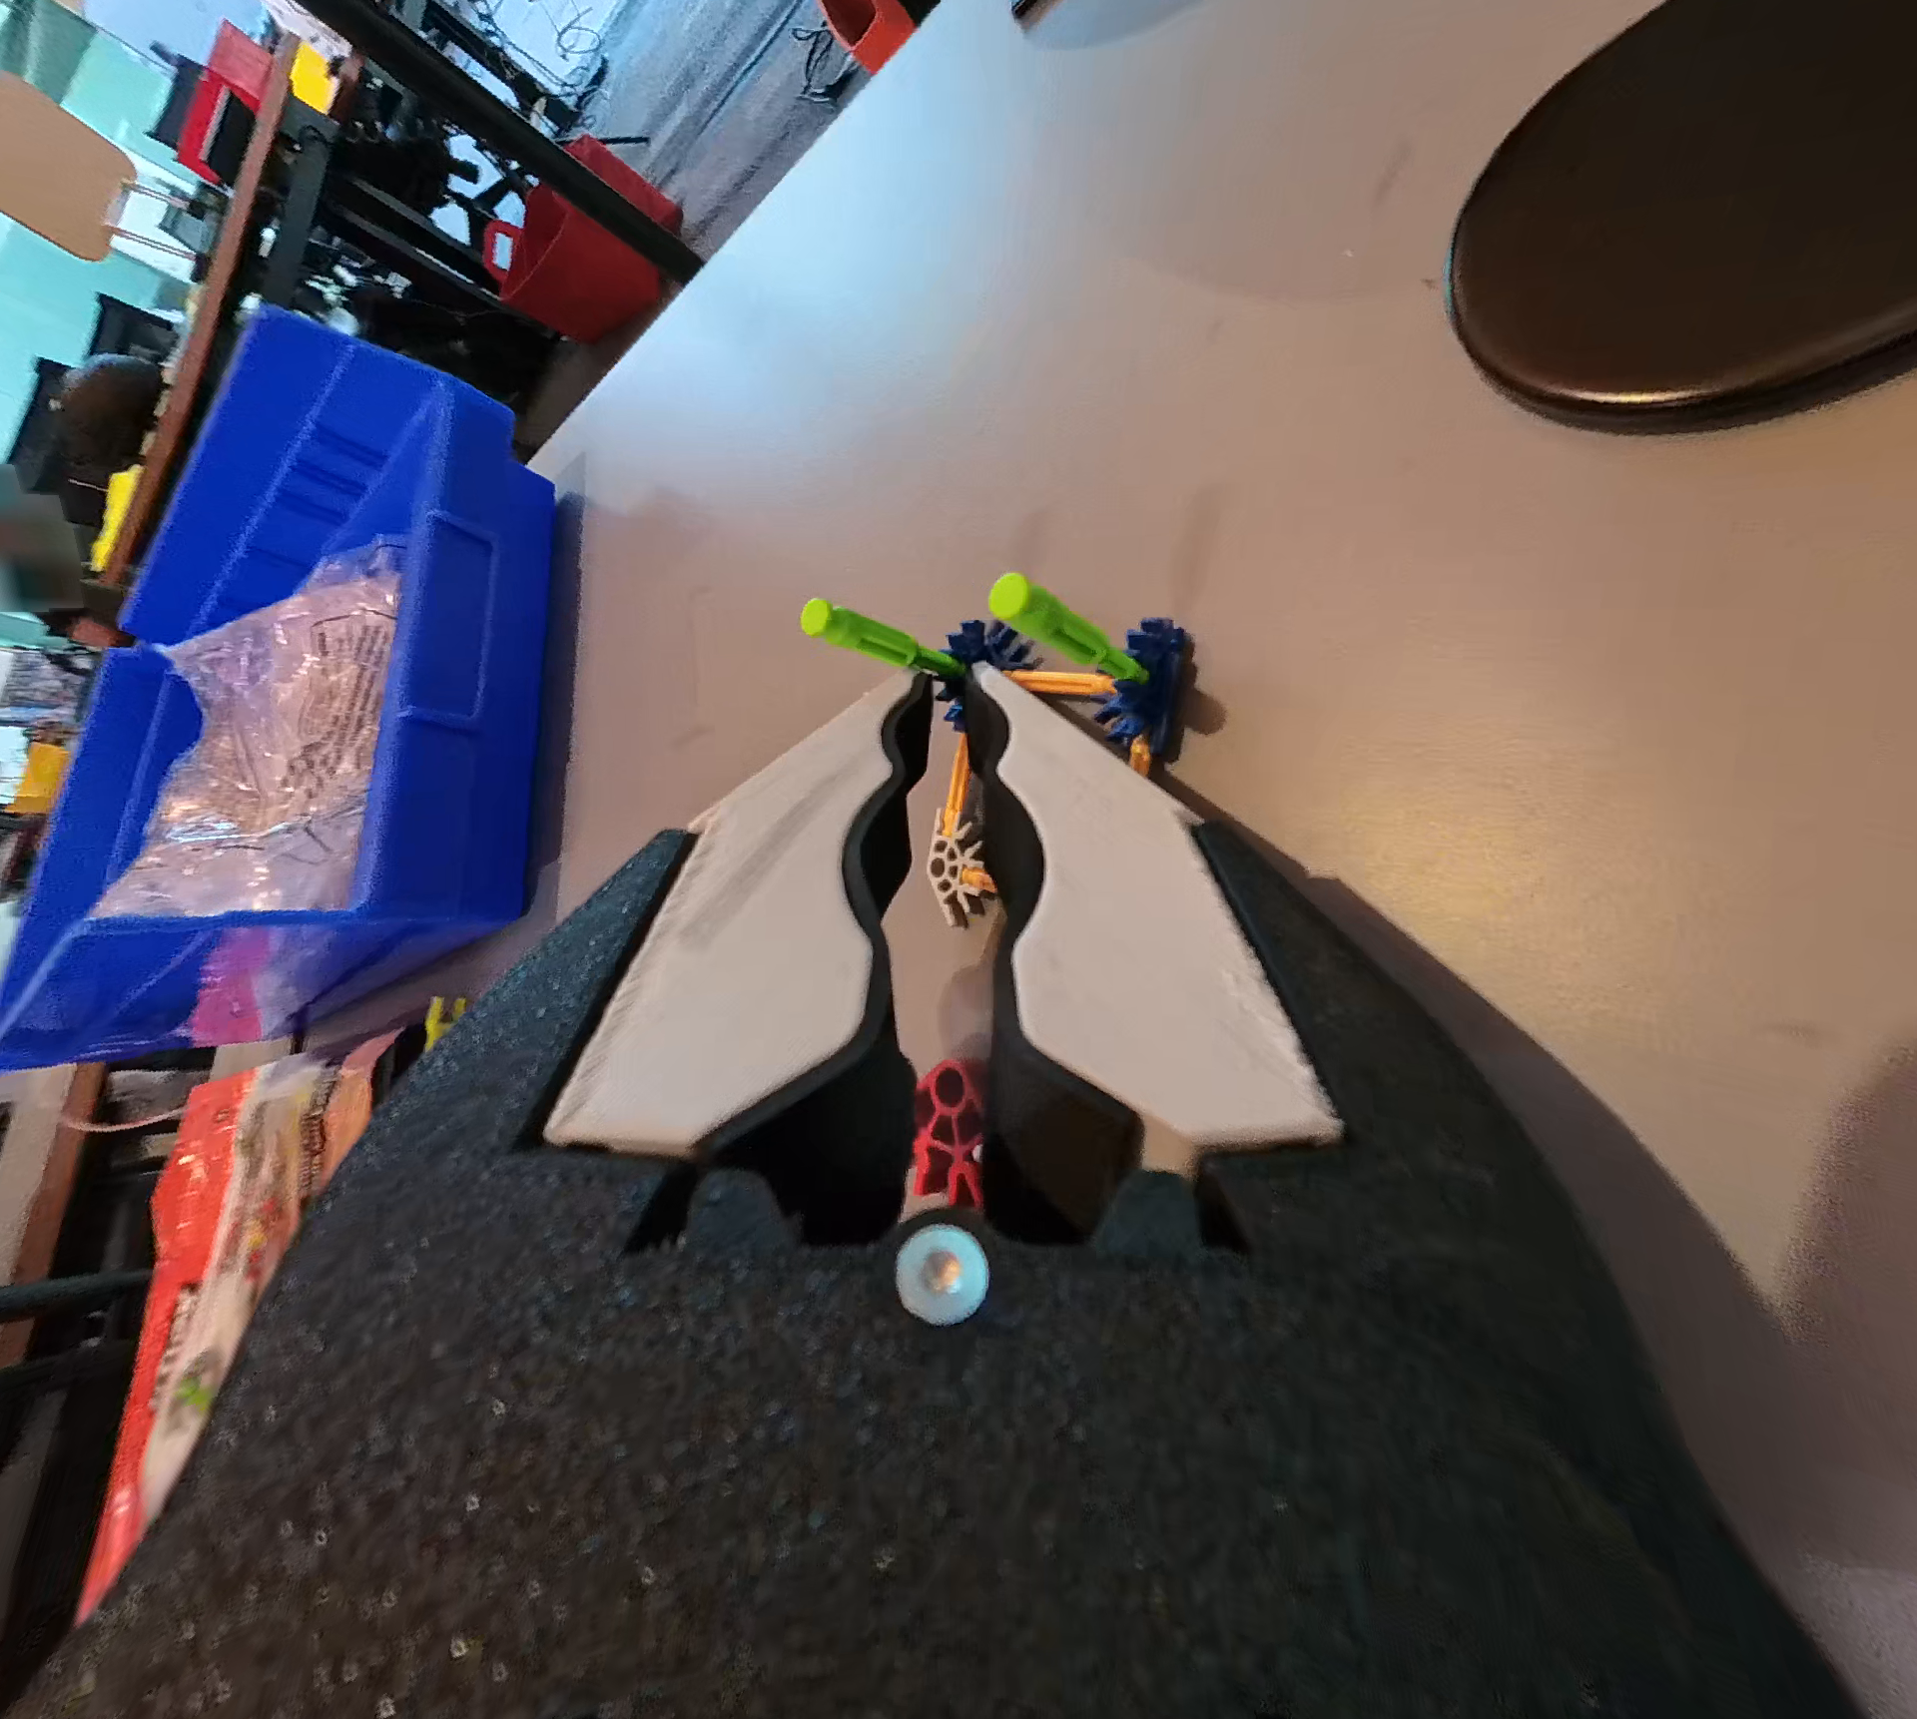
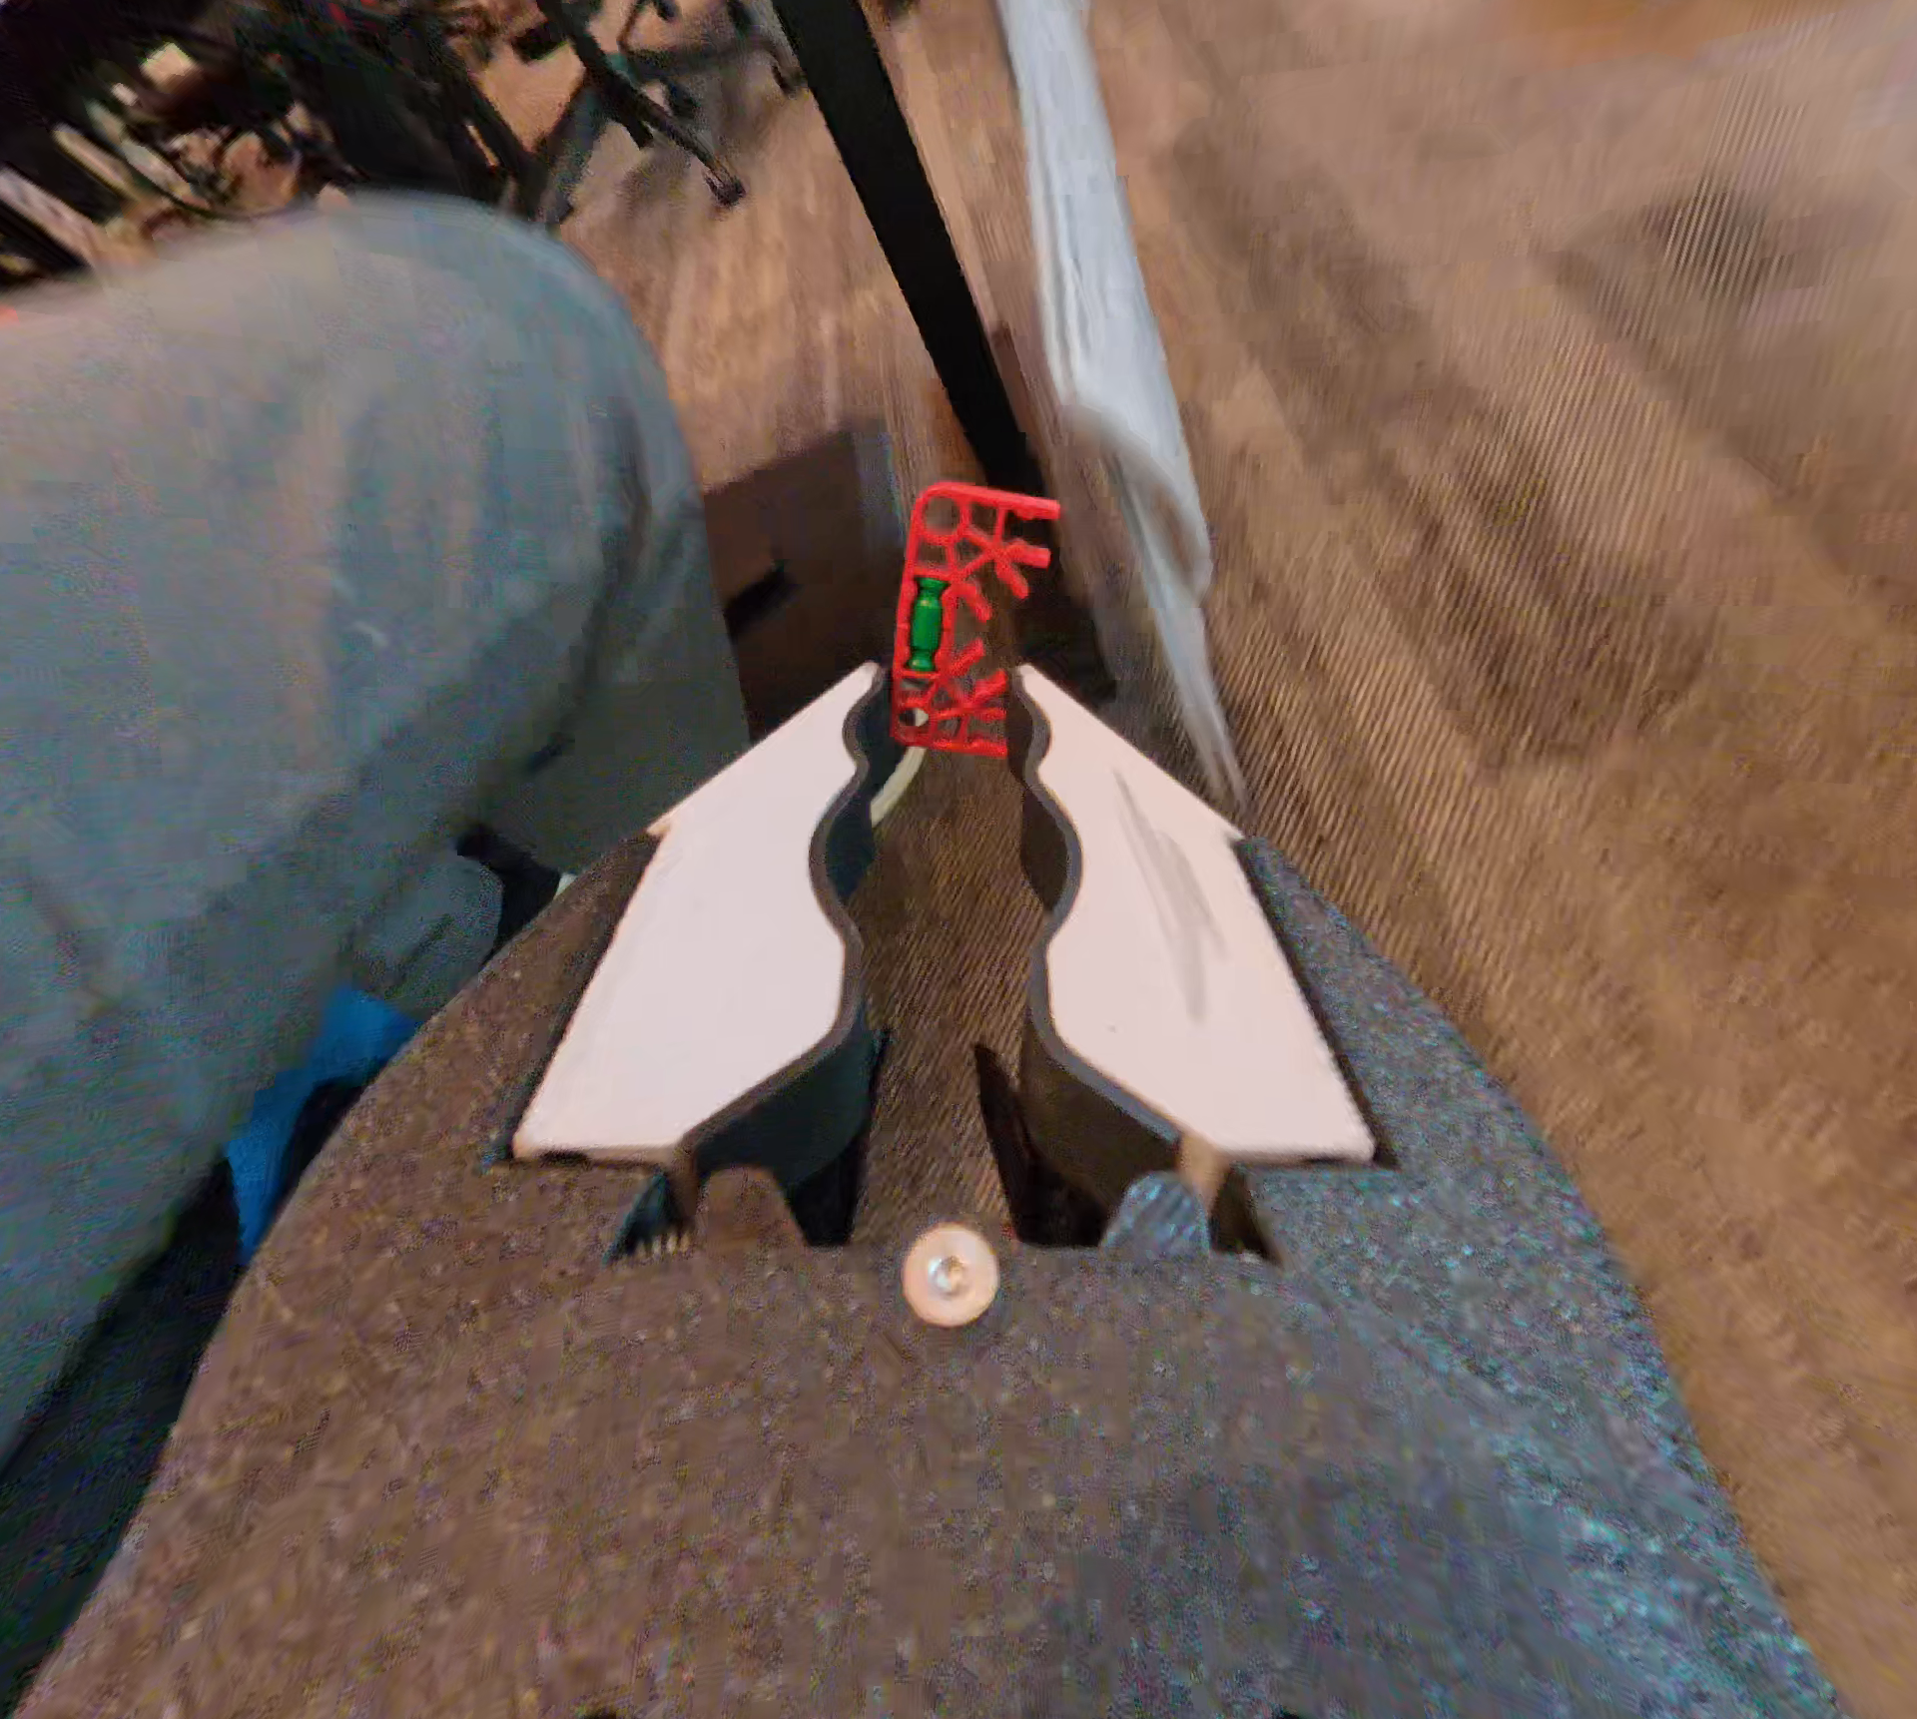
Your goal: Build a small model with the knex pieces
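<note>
Close to the lens, two grey-fingered grippers each pinch a piece of a rod-and-connector toy.

Left gripper is nearly closed, its tips clamped on a blue connector of a small assembly with two lime-green rods, yellow rods and a white connector, on the pale table beside a blue bin. Right gripper, somewhat wider, seems to grip a red connector piece carrying a short green rod, above blurred brown carpet, beside a grey-clad leg.
</note>
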